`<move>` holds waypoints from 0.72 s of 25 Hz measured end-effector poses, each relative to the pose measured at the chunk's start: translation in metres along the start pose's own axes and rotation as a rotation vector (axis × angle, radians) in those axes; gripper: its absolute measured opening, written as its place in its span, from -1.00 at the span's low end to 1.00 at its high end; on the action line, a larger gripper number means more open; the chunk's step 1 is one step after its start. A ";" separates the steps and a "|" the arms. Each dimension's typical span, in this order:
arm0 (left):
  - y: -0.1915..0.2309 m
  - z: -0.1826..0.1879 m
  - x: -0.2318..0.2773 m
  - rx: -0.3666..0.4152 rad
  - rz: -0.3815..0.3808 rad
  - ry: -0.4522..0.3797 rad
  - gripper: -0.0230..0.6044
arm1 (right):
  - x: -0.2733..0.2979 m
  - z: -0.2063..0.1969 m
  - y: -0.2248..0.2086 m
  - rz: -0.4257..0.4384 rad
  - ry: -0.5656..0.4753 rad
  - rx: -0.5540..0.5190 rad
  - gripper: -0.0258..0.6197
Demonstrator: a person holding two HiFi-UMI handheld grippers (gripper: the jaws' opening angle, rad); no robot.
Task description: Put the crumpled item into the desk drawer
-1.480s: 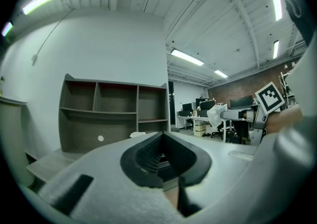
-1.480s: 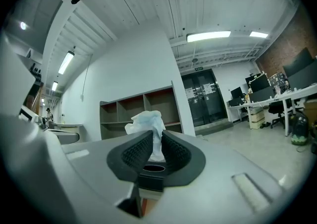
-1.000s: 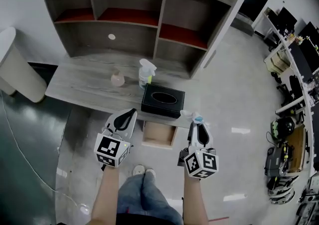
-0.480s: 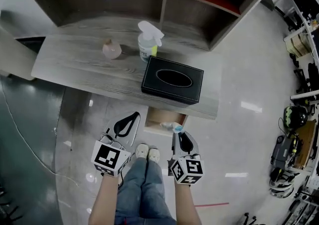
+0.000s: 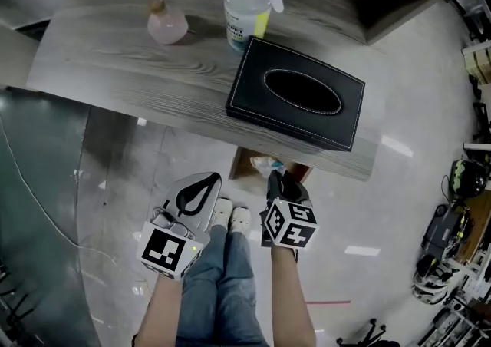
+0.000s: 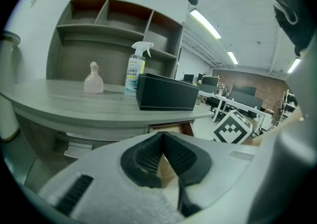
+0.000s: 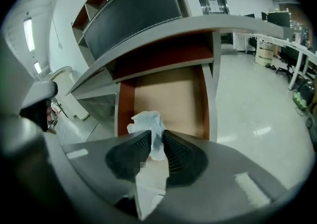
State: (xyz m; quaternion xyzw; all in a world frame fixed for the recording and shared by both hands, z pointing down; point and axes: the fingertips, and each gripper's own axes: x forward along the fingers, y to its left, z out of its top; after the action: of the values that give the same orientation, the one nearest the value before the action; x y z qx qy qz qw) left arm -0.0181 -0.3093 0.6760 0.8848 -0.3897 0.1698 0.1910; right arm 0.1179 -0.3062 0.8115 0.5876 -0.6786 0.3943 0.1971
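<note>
The crumpled white tissue (image 7: 147, 121) sits between the pads of my right gripper (image 7: 157, 138), which is shut on it; its jaws have just been opening a little with the tissue still pinched. It hangs over the near end of the open desk drawer (image 7: 171, 96), whose wooden floor is bare. From the head view, the right gripper (image 5: 276, 178) reaches under the desk's front edge, with the tissue (image 5: 268, 164) over the drawer (image 5: 243, 163). My left gripper (image 5: 209, 180) is shut and holds nothing, left of the drawer and in front of the desk; its own view shows the left gripper (image 6: 162, 135) with its tips together.
On the grey desk (image 5: 115, 69) stand a black tissue box (image 5: 299, 92), a spray bottle (image 5: 249, 11) and a small pink bottle (image 5: 167, 24). A shelf unit (image 6: 114, 25) rises behind. The person's shoes (image 5: 230, 219) are on the shiny floor below the drawer.
Both grippers have sunk lower in front of the desk. The right one carried the tissue from desk-top level down over the open drawer. The desk now looms closer.
</note>
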 end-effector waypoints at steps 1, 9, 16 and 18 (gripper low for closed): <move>0.001 -0.004 0.001 -0.003 0.001 0.003 -0.93 | 0.002 -0.003 -0.001 0.002 0.008 0.007 -0.60; 0.006 0.012 -0.002 -0.008 0.019 -0.030 -0.93 | -0.022 0.010 0.006 0.022 -0.033 0.002 -0.55; -0.008 0.119 -0.024 0.079 0.019 -0.134 -0.93 | -0.110 0.085 0.033 0.075 -0.174 -0.129 -0.89; -0.016 0.158 -0.029 0.107 0.016 -0.183 -0.93 | -0.138 0.111 0.034 0.076 -0.229 -0.144 -0.89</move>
State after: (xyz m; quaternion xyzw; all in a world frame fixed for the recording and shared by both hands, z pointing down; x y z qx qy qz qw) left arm -0.0010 -0.3552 0.5222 0.9025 -0.4027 0.1106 0.1057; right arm 0.1399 -0.3028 0.6322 0.5870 -0.7449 0.2822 0.1448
